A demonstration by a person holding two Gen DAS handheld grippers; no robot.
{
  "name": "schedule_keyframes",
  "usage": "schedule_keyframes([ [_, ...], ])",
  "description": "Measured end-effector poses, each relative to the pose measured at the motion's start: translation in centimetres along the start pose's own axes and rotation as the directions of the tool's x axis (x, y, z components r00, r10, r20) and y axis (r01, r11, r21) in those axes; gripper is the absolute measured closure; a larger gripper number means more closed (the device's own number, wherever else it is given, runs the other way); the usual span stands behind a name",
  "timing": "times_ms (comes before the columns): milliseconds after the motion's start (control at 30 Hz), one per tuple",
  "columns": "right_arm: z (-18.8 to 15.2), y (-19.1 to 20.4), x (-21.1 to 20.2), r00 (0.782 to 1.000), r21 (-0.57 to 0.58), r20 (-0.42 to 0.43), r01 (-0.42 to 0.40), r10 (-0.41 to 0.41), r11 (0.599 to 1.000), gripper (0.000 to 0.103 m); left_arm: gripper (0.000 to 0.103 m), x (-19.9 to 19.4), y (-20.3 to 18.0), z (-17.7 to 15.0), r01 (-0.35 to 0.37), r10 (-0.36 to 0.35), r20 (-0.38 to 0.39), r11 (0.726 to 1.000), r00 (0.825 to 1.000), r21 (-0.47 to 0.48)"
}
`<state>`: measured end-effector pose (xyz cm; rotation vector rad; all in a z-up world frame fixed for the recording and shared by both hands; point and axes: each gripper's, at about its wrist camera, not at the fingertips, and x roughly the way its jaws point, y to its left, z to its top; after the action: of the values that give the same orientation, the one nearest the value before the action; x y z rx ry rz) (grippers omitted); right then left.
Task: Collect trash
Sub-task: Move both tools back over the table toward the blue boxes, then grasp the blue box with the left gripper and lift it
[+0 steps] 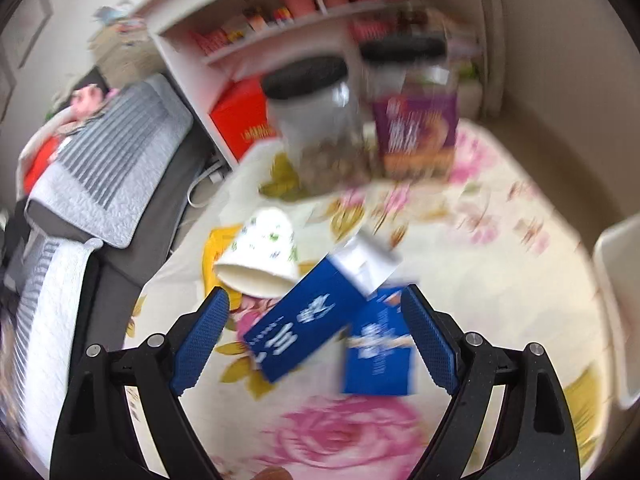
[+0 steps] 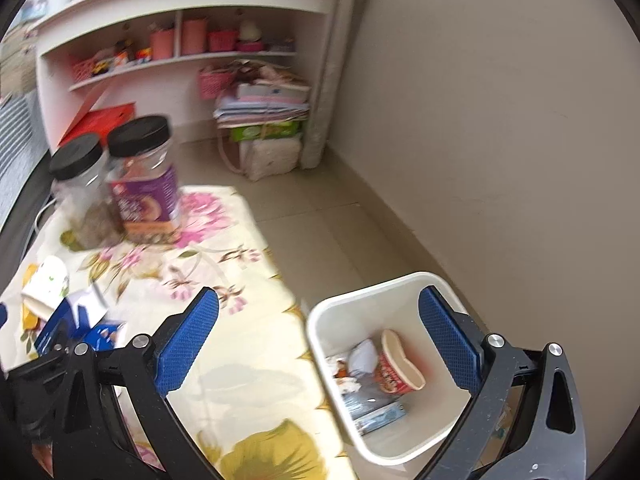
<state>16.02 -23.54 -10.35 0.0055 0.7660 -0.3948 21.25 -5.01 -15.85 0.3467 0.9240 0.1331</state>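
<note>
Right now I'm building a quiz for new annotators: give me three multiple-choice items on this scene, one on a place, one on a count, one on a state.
1. Where is the white bin?
A. on the table
B. on the floor beside the table
C. on the shelf

2. How many black-lidded jars stand on the floral tablecloth?
A. one
B. two
C. four

3. How does the paper cup sit?
A. upright
B. tipped on its side
C. crushed flat

Answers: 1 B, it stands on the tiles past the cloth's edge. 2 B, a clear jar and a purple-labelled jar. 3 B, its open mouth faces sideways.
</note>
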Motion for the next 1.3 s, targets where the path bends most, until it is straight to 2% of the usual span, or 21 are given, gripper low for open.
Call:
schedule_keyframes([
  [100,-0.3,1.9,0.4,1.000,-0.030,-0.020,-0.023,0.023,0.999,0.007,0.018,2.7,1.0,0.0,0.006,-0.003,-0.062,0.998,0.998,0.059],
  [267,-0.6,4.4,1.7,0.995,-0.054,-0.081,-0.071,0.067,0.996,0.007,0.018,6.3,1.5,0.4,0.093,-0.067,-0.165,0.984,0.984,0.152],
  [333,-0.9,5.2,2.1,0.993,-0.075,-0.095,-0.076,0.069,0.994,0.007,0.018,7.5,1.8,0.6,0.141,-0.108,-0.209,0.979,0.972,0.150],
  [367,-1.0,5.5,2.1,0.993,-0.082,-0.099,-0.078,0.070,0.994,0.007,0.018,8.3,2.2,0.7,0.175,-0.140,-0.240,0.976,0.961,0.130],
  [400,-1.1,5.8,2.2,0.992,-0.089,-0.104,-0.081,0.071,0.993,0.007,0.020,8.7,2.5,0.7,0.194,-0.160,-0.255,0.975,0.954,0.113],
  [433,-1.1,6.1,2.4,0.991,-0.094,-0.109,-0.084,0.074,0.992,0.007,0.035,9.2,3.1,0.7,0.214,-0.184,-0.267,0.973,0.946,0.086],
  [533,-1.3,6.9,2.9,0.987,-0.102,-0.134,-0.103,0.089,0.989,0.007,0.054,9.1,4.7,0.4,0.294,-0.285,-0.278,0.956,0.918,-0.008],
  [633,-1.9,8.0,3.6,0.981,-0.123,-0.164,-0.126,0.105,0.984,0.007,0.062,8.2,6.1,-0.5,0.329,-0.336,-0.270,0.942,0.903,-0.069],
  [700,-2.3,8.7,3.9,0.980,-0.139,-0.172,-0.126,0.102,0.982,0.007,0.064,7.6,7.0,-1.0,0.340,-0.357,-0.260,0.934,0.897,-0.107],
  [900,-3.2,10.5,3.9,0.966,-0.145,-0.204,-0.187,0.155,0.972,0.007,0.064,4.9,11.7,-2.4,0.320,-0.370,-0.201,0.916,0.907,-0.241],
  [1133,-4.6,14.6,4.6,0.918,-0.125,-0.299,-0.309,0.261,0.943,0.007,0.064,-2.4,16.6,-4.4,0.234,-0.276,-0.071,0.903,0.958,-0.360],
  [1300,-5.7,17.5,6.2,0.892,-0.122,-0.355,-0.342,0.281,0.932,0.007,0.064,-6.5,18.4,-6.7,0.175,-0.189,0.004,0.896,0.982,-0.409],
])
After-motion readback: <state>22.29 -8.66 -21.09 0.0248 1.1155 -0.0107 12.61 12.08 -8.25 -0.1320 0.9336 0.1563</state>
